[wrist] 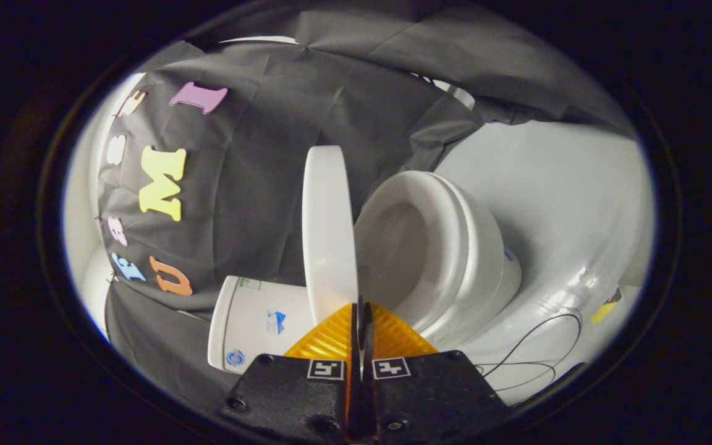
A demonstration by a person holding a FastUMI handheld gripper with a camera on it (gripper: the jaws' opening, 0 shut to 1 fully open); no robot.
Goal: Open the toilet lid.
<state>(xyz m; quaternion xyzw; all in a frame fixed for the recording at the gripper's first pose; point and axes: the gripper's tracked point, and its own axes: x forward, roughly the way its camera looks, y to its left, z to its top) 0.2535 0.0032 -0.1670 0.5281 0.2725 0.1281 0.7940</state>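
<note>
The toilet [449,247] appears rolled sideways in the claw's camera, with its tank [257,321] next to the wall cloth and a pale floor [554,185] beyond. The lid [328,228] is raised well clear of the seat [418,204] — the bowl opening is exposed, so the task looks nearly complete; only release remains. The claw [361,309] is rolled sideways, its fingers pressed together on the lid's edge — clamped.
</note>
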